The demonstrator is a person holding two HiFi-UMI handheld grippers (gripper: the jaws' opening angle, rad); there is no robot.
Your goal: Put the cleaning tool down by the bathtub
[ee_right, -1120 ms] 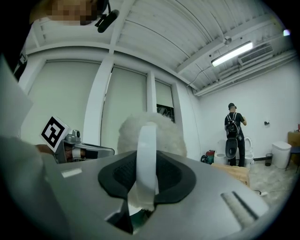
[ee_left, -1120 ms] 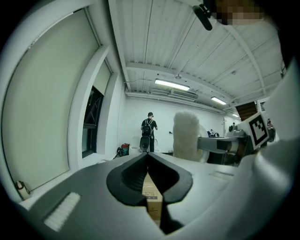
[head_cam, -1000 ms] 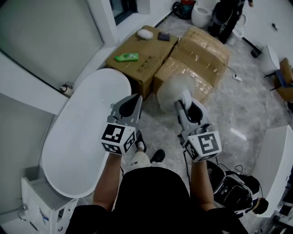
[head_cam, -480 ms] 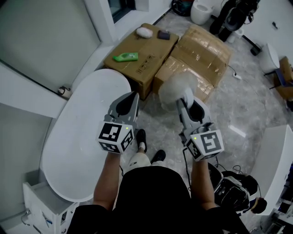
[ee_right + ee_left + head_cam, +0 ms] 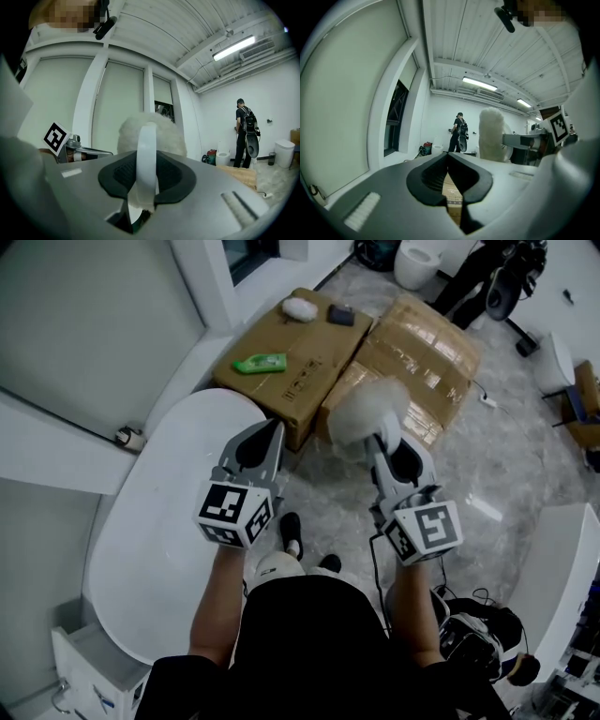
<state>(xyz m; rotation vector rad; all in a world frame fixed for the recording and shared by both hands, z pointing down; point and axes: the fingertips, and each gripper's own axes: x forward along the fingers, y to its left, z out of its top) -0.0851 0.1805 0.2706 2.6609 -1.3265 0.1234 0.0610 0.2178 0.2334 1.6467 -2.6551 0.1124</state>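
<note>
The cleaning tool (image 5: 367,412) is a round fluffy white pad with a white handle; it shows upright in the right gripper view (image 5: 151,132) and beside the left gripper view (image 5: 491,133). My right gripper (image 5: 382,448) is shut on its handle, holding it above the floor in front of the cardboard boxes. My left gripper (image 5: 265,440) is shut with nothing in it, hovering over the right rim of the white oval bathtub (image 5: 155,521).
Two cardboard boxes (image 5: 309,352) stand beyond the tub, with a green packet (image 5: 260,363), a white pad (image 5: 300,307) and a dark item (image 5: 339,316) on them. A person (image 5: 458,132) stands far off. Cables and a dark device (image 5: 473,634) lie at lower right.
Both grippers have risen slightly and shifted forward; the fluffy tool stays in the right gripper. The view has drifted a little toward the boxes.
</note>
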